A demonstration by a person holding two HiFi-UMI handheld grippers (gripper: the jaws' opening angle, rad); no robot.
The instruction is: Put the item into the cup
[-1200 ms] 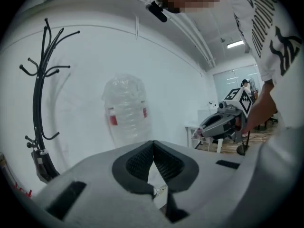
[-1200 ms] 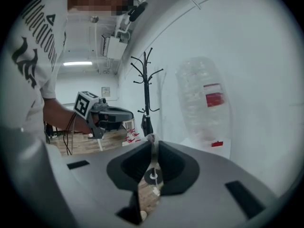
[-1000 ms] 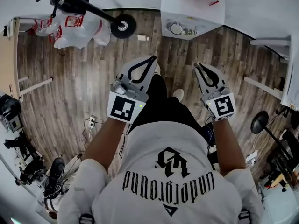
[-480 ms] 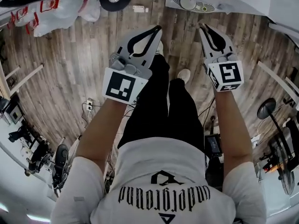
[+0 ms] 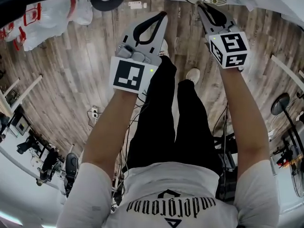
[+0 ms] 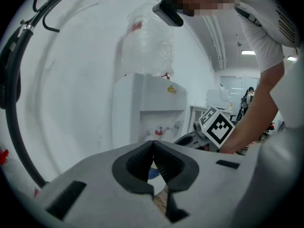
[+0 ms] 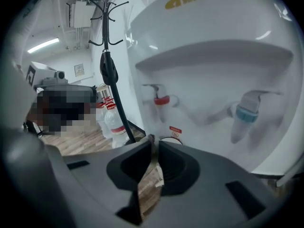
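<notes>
Trouble sits first with the left gripper, jaws pressed together on nothing; right gripper likewise all but closed, empty; neither item nor cup shows anywhere; its tips, near the water dispenser, might knock the red tap.

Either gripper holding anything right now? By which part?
Nothing visible. Left gripper jaws meet, empty; right gripper looks closed too, only floor showing through its slit.

Floor — matt, grained wood planks; water dispenser — smooth, glossy white plastic; shirt of soft cloth.
</notes>
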